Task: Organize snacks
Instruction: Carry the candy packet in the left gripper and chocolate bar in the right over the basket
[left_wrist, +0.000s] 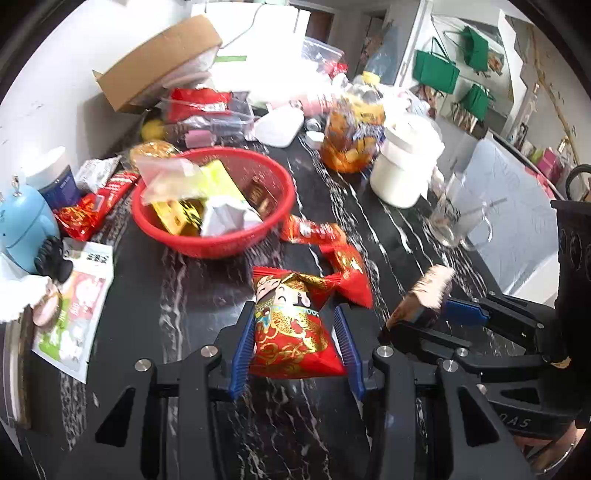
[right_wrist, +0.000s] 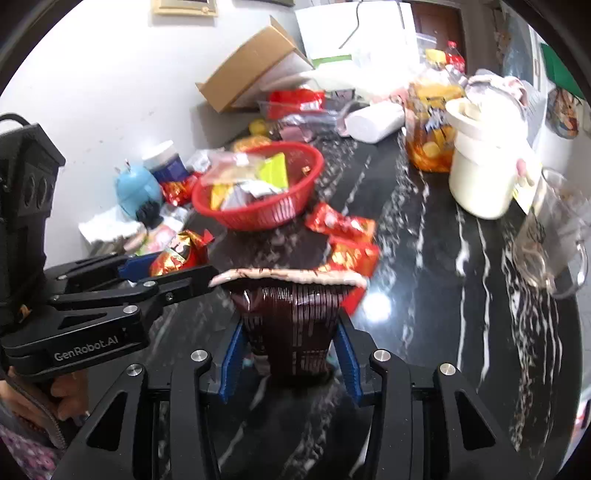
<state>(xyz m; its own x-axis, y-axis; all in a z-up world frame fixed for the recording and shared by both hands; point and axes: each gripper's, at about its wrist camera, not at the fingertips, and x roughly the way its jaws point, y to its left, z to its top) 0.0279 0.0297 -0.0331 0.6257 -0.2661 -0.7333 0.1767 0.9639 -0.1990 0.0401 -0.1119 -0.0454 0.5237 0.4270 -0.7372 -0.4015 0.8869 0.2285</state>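
Observation:
My left gripper (left_wrist: 295, 334) is shut on a red snack packet with a gold cartoon figure (left_wrist: 291, 325), held above the black marble table (left_wrist: 207, 295). The same packet (right_wrist: 179, 254) shows in the right wrist view, in the left gripper (right_wrist: 162, 267). My right gripper (right_wrist: 290, 339) is shut on a dark brown snack packet (right_wrist: 291, 325) with a pale crimped edge; that brown packet (left_wrist: 424, 295) and the right gripper (left_wrist: 428, 315) also appear at the right of the left wrist view. A red basket (left_wrist: 218, 240) (right_wrist: 266, 218) with several snacks stands beyond. Red packets (left_wrist: 314, 230) (right_wrist: 343, 225) lie between.
A cream lidded pot (left_wrist: 402, 166) (right_wrist: 487, 170), a jar of orange preserve (left_wrist: 351, 136) (right_wrist: 432, 125) and a glass mug (left_wrist: 458, 221) (right_wrist: 554, 236) stand at the right. A blue figurine (left_wrist: 26, 225) (right_wrist: 136, 190), a cardboard box (left_wrist: 162, 62) (right_wrist: 251, 66) and loose packets crowd the left and back.

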